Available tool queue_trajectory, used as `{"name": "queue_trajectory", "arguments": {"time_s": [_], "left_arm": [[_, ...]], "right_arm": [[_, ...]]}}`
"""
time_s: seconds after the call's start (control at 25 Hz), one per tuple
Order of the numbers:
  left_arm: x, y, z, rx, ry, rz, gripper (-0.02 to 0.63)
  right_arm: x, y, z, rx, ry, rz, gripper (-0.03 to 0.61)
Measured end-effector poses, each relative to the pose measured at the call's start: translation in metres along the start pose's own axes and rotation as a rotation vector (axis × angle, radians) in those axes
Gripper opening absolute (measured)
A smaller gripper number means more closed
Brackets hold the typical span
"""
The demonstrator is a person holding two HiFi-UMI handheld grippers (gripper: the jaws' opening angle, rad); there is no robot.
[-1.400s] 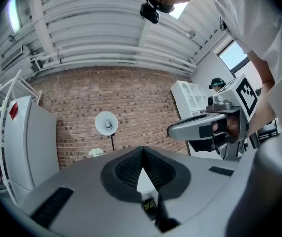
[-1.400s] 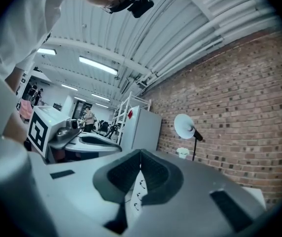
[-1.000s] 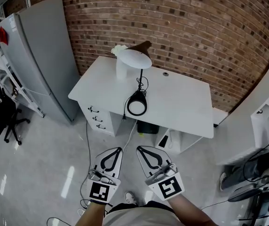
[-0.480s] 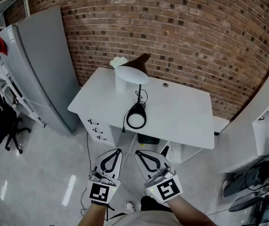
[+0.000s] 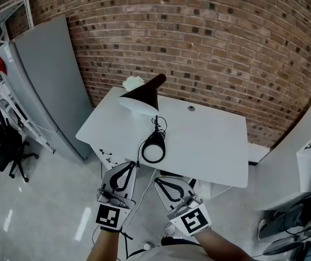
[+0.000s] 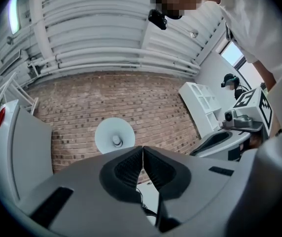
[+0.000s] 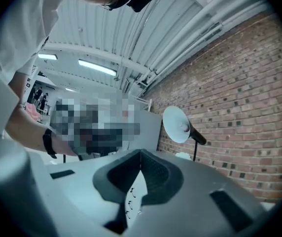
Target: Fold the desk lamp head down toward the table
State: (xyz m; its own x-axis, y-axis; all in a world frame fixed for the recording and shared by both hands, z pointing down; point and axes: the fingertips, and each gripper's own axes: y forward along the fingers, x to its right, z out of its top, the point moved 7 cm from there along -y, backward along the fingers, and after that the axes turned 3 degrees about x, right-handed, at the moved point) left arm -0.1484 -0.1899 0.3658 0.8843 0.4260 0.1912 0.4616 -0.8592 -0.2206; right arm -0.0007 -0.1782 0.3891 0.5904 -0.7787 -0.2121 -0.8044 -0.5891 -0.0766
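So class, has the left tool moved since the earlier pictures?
Yes. The left tool has moved forward toward the white desk. The floor gap seen earlier is gone, and its tip nearly meets the desk's front edge.

No legible text, brand, number or sign in any view. The only printed marks are black-and-white square patterns, not lettering. One is on the marker cube (image 5: pixel 108 216) of the left gripper (image 5: pixel 132 164), at 7 o'clock in the head view. The other is on the matching cube (image 5: pixel 194 221) of the right gripper (image 5: pixel 157 179), at 5 o'clock.

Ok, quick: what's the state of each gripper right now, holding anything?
Left gripper: closed, holding nothing.
Right gripper: closed, holding nothing.
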Motion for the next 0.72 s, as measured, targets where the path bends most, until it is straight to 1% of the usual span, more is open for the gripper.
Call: {"name": "queue_trajectory", "arguments": {"time_s": [0.16,0.32,0.48,0.52,0.6,0.72], "left_arm": [[0.0,0.026,0.006,0.016,0.02,-0.007,0.009],[-0.006,0.04,0.016,0.037,0.044,0.008,0.009],[-0.019,0.052,0.031,0.059,0.087,0.014,0.009],[-0.022,0.055,0.035,0.063,0.096,0.013,0.019],[-0.026,0.063,0.04,0.067,0.113,-0.002,0.091],[-0.031,0.077,0.046,0.062,0.151,-0.032,0.108]], "right_arm": [[0.014,0.0,0.002,0.02,0.0,0.034,0.017],[0.024,0.002,-0.001,0.018,0.006,0.026,0.017],[0.023,0.002,0.002,0.027,-0.012,0.033,0.017],[0.024,0.001,0.002,0.027,-0.01,0.03,0.017],[0.027,0.0,0.004,0.031,-0.005,0.015,0.017],[0.034,-0.002,0.006,0.039,-0.01,-0.008,0.017]]}}
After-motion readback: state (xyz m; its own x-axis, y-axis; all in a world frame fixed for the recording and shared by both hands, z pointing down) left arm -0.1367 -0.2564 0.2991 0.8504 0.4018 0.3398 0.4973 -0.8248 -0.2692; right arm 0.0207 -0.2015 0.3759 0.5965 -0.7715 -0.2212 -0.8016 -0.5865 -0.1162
